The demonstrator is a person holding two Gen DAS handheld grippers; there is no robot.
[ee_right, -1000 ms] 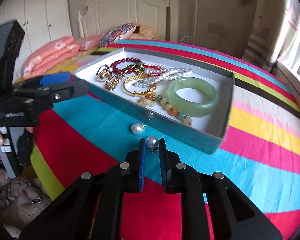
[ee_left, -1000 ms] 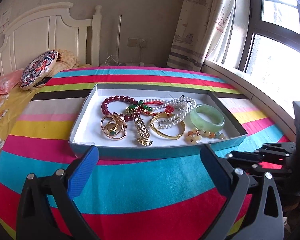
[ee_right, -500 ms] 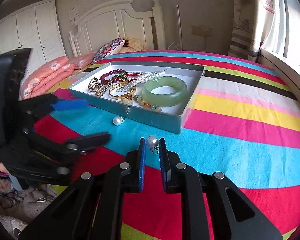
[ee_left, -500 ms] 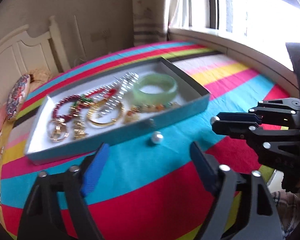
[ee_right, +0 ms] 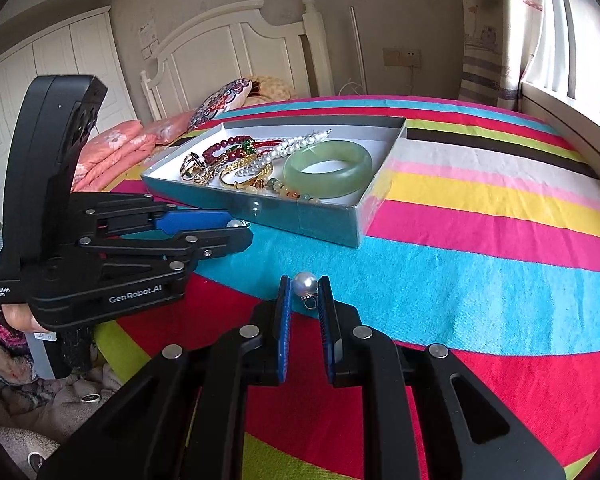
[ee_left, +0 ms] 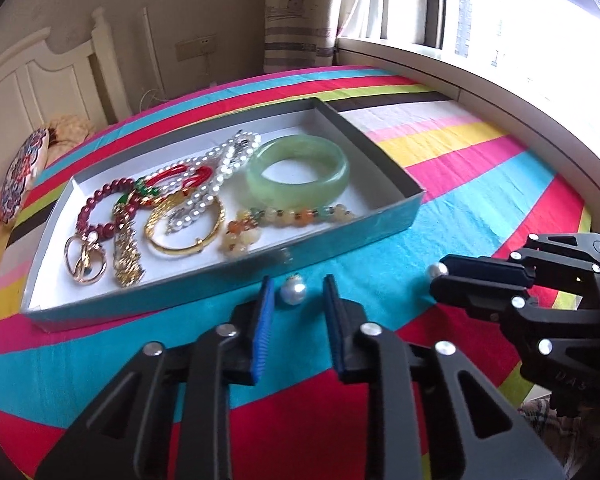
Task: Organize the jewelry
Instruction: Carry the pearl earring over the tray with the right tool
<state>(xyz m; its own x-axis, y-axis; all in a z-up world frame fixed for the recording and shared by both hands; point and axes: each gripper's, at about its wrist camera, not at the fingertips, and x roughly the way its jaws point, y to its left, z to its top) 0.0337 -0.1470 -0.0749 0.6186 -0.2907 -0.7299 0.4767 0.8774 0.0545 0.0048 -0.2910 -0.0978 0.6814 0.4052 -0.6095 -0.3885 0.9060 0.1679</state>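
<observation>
A teal box [ee_left: 204, 280] with a white floor lies on the striped bedspread. It holds a green jade bangle [ee_left: 298, 170], pearl strands, red beads and gold pieces. A loose pearl earring [ee_left: 293, 291] lies on the blue stripe just in front of the box. My left gripper [ee_left: 296, 294] is partly closed with a finger on each side of that pearl, and gaps still show. My right gripper [ee_right: 305, 286] is shut on a second pearl earring [ee_right: 304, 283], held above the bedspread. In the right wrist view the left gripper [ee_right: 236, 226] sits low beside the box [ee_right: 320, 220].
The bed's white headboard [ee_right: 228, 52] and pillows [ee_right: 220, 106] lie beyond the box. A window sill [ee_left: 480, 80] runs along the right side. The bed edge is close on the near side, with cloth on the floor [ee_right: 60, 400].
My left gripper has moved in to the loose pearl earring and narrowed around it. My right gripper keeps its hold on the other pearl earring and has drifted slightly back.
</observation>
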